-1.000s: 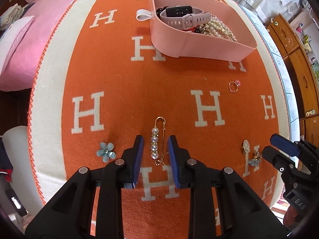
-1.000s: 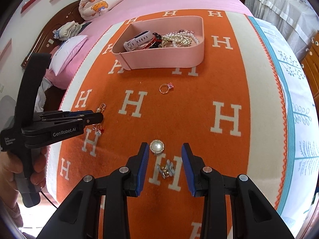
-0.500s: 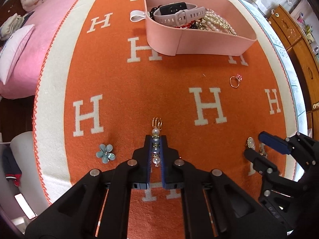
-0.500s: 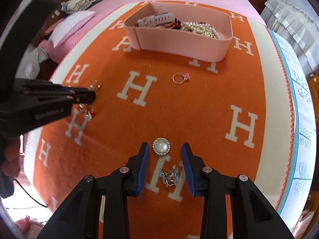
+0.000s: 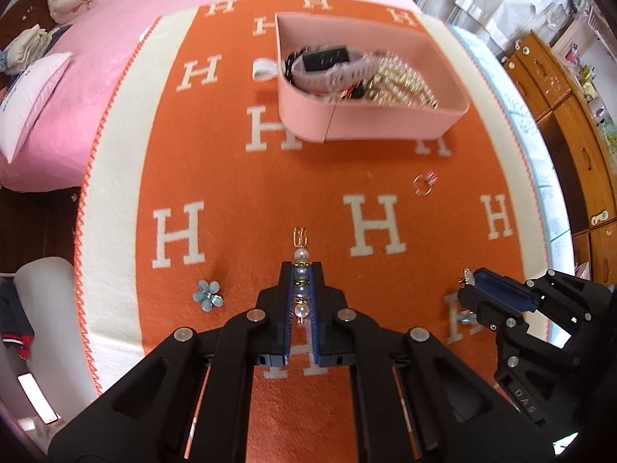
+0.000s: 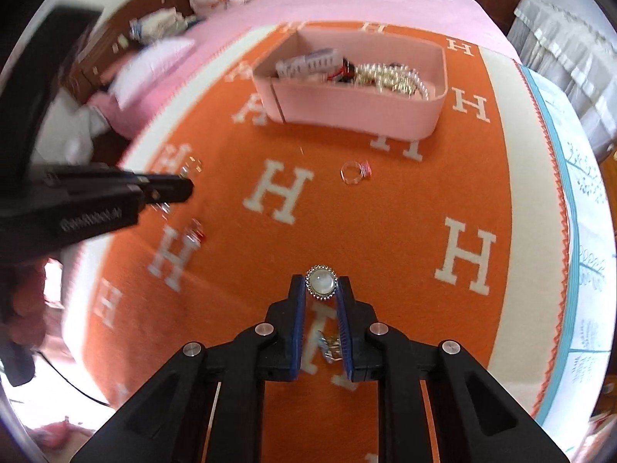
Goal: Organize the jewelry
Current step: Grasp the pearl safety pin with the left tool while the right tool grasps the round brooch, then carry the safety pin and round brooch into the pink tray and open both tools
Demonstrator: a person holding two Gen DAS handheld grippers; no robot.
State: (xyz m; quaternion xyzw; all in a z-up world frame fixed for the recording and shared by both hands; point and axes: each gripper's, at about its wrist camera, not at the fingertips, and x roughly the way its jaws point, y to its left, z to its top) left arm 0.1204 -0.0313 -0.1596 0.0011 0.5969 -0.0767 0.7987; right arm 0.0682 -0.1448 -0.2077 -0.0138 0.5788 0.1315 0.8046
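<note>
My left gripper [image 5: 300, 272] is shut on a gold pearl pin [image 5: 300, 270] and holds it above the orange blanket [image 5: 231, 177]. My right gripper [image 6: 321, 283] is shut on a round white brooch [image 6: 321, 282]; it also shows in the left wrist view [image 5: 472, 289]. A small silver clip [image 6: 329, 347] lies under the right gripper's fingers. The pink box [image 5: 370, 119] at the far side holds a watch [image 5: 335, 65] and pearl strands [image 6: 393, 77]. A ring [image 6: 354, 171] with a pink stone lies on the blanket before the box. A blue flower piece [image 5: 208, 295] lies left of the left gripper.
The blanket covers a bed with pink sheet [image 5: 96, 77] and pillows to the left. Wooden cabinets [image 5: 570, 123] stand to the right. A small red-and-clear piece [image 6: 194, 231] lies under the left gripper in the right wrist view.
The right gripper closed on the round white brooch. The left gripper, shut on the pearl pin, lifted it off the blanket.
</note>
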